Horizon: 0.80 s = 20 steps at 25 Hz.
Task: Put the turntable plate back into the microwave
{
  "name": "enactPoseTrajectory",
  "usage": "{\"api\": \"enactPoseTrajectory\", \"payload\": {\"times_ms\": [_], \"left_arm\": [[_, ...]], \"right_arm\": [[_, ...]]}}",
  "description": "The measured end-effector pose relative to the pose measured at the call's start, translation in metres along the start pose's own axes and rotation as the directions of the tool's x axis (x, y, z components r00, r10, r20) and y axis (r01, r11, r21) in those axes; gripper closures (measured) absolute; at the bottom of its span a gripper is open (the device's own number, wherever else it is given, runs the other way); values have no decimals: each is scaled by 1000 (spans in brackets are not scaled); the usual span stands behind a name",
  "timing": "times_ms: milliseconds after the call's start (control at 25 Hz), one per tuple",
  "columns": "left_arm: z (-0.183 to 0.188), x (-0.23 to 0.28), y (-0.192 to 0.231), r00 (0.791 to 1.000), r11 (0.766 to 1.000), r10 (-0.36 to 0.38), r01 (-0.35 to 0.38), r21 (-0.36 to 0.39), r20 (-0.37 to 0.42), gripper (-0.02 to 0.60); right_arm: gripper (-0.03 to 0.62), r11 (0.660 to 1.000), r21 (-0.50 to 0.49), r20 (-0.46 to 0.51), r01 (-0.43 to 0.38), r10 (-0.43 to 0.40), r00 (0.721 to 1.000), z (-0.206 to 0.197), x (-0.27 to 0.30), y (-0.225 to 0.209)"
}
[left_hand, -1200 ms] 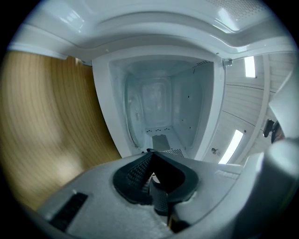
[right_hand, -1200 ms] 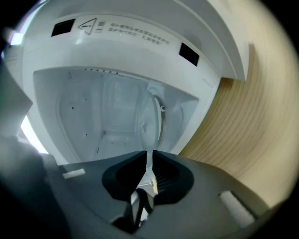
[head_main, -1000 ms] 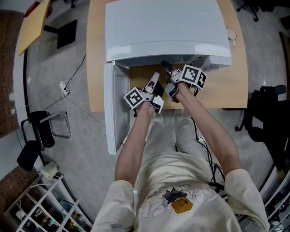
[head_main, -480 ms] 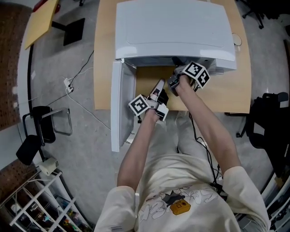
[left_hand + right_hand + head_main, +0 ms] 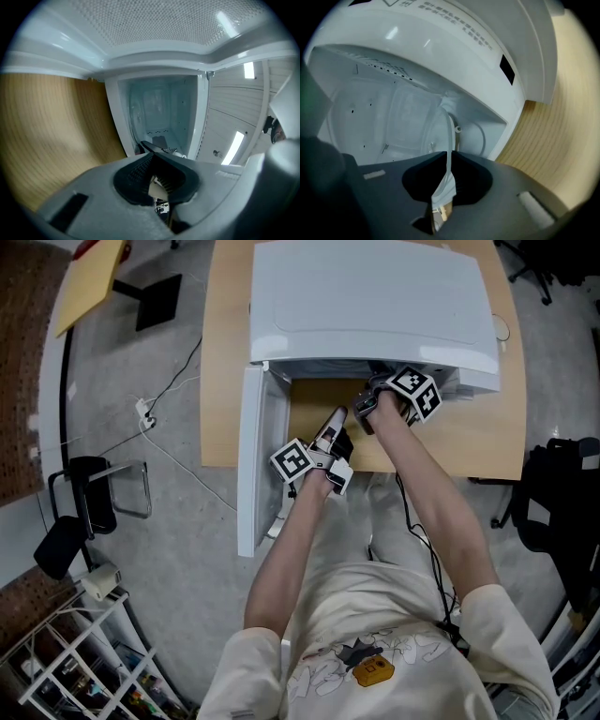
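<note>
Reaching into the microwave [image 5: 417,51], turntable plate [image 5: 427,127] (seen edge-on, rim nearest).

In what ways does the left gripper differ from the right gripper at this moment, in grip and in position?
Grip: the jaws of the right gripper have just been closing and now pinch the rim of the turntable plate; the left gripper holds nothing, its jaws together. Position: the right gripper is at the mouth of the microwave; the left gripper hangs further out, over the table. Both point into the open cavity.
</note>
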<state>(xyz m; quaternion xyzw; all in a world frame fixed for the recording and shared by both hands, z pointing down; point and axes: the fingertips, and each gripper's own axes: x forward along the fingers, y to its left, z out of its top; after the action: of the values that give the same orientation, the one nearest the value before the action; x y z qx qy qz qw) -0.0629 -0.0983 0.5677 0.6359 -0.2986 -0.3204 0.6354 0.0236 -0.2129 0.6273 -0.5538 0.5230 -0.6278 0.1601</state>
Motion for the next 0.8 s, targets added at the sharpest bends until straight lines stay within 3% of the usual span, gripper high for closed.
{"api": "enactPoseTrajectory", "payload": {"times_ms": [280, 440, 560, 800], "left_arm": [[-1, 4, 0, 1000, 1000, 3, -4, -4, -21, 584], [-5, 7, 0, 999, 1000, 2, -2, -3, -33, 584], [1, 3, 13, 998, 998, 51, -49, 43, -30, 584], [45, 10, 41, 977, 990, 134, -141, 31, 163, 584]], "right_arm": [[557, 999, -26, 86, 39, -36, 996, 23, -7, -3], [545, 999, -40, 100, 11, -7, 995, 29, -11, -5], [526, 999, -33, 93, -7, 10, 996, 28, -15, -9], [505, 994, -72, -2, -86, 86, 996, 7, -35, 3]]}}
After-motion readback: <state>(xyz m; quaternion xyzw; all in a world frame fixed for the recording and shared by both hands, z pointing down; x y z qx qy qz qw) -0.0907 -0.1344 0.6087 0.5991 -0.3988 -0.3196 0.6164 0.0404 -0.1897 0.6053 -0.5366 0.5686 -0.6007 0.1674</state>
